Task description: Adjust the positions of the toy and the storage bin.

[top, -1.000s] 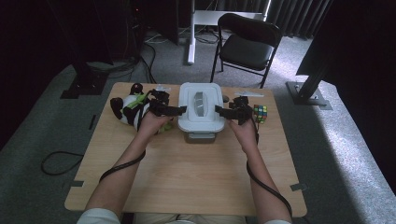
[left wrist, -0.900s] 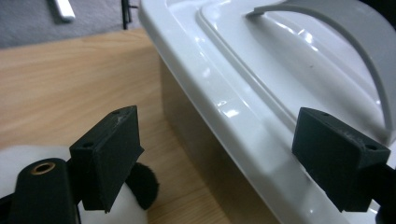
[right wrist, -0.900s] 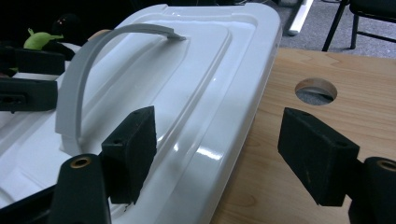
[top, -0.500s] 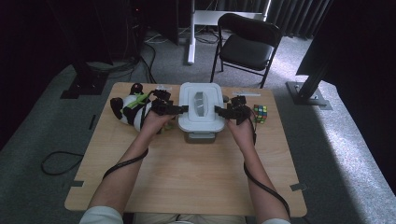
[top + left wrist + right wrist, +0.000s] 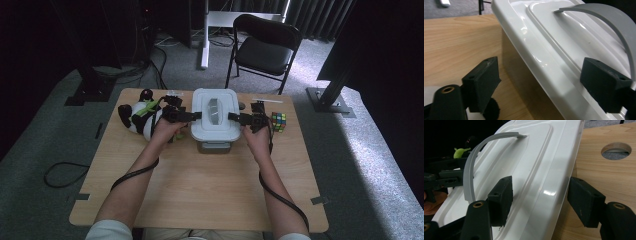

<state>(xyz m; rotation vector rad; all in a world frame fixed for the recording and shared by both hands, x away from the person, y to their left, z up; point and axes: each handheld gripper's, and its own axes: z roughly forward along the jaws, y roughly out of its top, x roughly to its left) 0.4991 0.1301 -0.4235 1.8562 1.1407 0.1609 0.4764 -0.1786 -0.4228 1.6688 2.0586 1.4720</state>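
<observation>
One white lidded box (image 5: 215, 116) is sitting long axis pointing away from the person. The left gripper (image 5: 544, 87) and right gripper (image 5: 539, 202) are straddling its lid rim, jaws just closing, not visibly pinching.

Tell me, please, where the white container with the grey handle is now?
In the high view, the white container stands at the table's far middle, between the left tool and the right tool, with the colour cube further right.

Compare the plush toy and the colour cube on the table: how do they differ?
The plush toy is black and white, soft and bulky; the colour cube is small, hard-edged and many-coloured. The toy lies left of the white lidded box, against the left hand; the cube sits right of it. Both rest near the table's far edge.
</observation>
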